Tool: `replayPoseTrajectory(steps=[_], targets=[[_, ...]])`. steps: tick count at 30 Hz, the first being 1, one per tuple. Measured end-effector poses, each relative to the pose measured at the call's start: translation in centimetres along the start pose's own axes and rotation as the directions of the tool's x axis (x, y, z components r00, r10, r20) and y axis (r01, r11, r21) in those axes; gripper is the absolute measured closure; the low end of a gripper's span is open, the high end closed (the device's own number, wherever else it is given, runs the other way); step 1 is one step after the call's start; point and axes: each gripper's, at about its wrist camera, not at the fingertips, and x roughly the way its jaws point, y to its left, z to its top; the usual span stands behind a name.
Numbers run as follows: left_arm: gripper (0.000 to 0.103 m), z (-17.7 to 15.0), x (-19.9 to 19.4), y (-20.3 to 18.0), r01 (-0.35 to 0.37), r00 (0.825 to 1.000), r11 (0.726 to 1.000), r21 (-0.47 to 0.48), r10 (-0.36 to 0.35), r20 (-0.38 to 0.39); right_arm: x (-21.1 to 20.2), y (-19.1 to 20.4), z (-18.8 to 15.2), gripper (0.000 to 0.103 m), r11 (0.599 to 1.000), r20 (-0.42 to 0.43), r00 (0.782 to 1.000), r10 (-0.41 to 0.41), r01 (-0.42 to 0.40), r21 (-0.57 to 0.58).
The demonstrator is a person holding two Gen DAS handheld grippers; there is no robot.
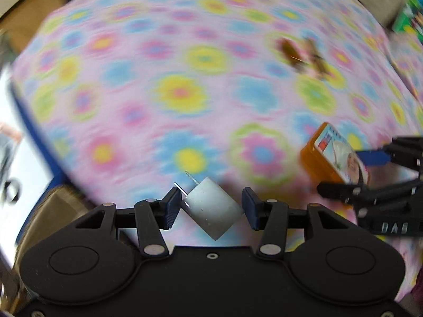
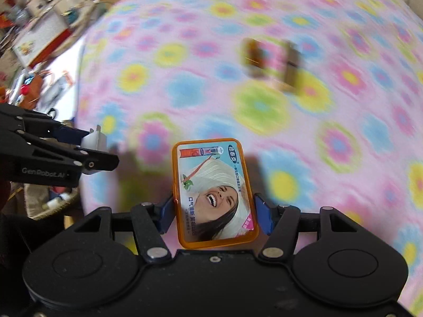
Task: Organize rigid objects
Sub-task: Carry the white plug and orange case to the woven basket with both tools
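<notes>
The left gripper (image 1: pixel 211 207) is pinching a white plug adapter (image 1: pixel 212 207) set diagonally between its pads, prongs pointing up-left. The right gripper (image 2: pixel 215 215) is clamping an orange card case (image 2: pixel 214 192) by its long edges, long axis running forward. Both are hanging over the floral cloth (image 1: pixel 185 52), side by side; a blurred brown object (image 2: pixel 269 60) is lying ahead, nearer the right gripper.

Left gripper (image 1: pixel 211 207): matte black body, two round raised discs at the base, silver rivets on the linkage arms, ribbed blue pads (image 1: pixel 173 207) on the fingers. Right gripper (image 2: pixel 215 212): same black build and blue pads. Beside it, the left gripper's flank carries pale "GenRobot.AI" lettering.
</notes>
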Motion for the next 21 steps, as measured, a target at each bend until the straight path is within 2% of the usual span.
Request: replayPoseTrajectory(steps=[2,5,7,11,14,16,18,19,21], targets=[[0.054,-0.8,-0.9,2.5,-0.02,1.0,0.996,-0.084,0.021,0.014,0.5,3.6,1.0,0.041,0.998,0.009,0.999,0.044,-0.044,-0.04],[0.054,-2.5,-2.8,6.9,-0.082,0.996,0.975,-0.205,0.09,0.029,1.6,9.3,2.5,0.041,0.988,0.014,0.993,0.114,-0.112,-0.102],[0.054,-3.7,-3.8,9.8,-0.118,0.991,0.946,-0.301,0.131,0.022,2.6,13.2,3.3,0.041,0.977,0.005,0.987,0.161,-0.158,-0.143],[0.054,-6.2,-4.8,15.5,-0.172,0.981,0.871,-0.459,0.195,0.003,5.0,20.4,4.1,0.041,0.952,-0.045,0.972,0.229,-0.234,-0.196],[0.054,-8.0,-3.7,18.8,-0.207,0.974,0.819,-0.534,0.224,-0.035,7.1,24.5,4.3,0.041,0.942,-0.09,0.967,0.24,-0.254,-0.221],[0.054,-9.0,-2.1,20.7,-0.227,0.973,0.793,-0.566,0.204,-0.105,8.9,26.4,4.7,0.041,0.941,-0.114,0.966,0.232,-0.253,-0.227],[0.054,-9.9,-1.9,22.4,-0.213,0.977,0.773,-0.598,0.186,-0.107,10.6,27.5,4.7,0.041,0.942,-0.131,0.968,0.213,-0.239,-0.235],[0.054,-10.2,-1.8,23.2,-0.232,0.972,0.756,-0.612,0.201,-0.12,11.4,27.9,4.6,0.041,0.944,-0.138,0.97,0.2,-0.228,-0.238],[0.054,-10.9,-0.8,24.2,-0.323,0.946,0.723,-0.611,0.265,-0.187,12.6,28.4,4.3,0.041,0.946,-0.154,0.971,0.185,-0.218,-0.24]])
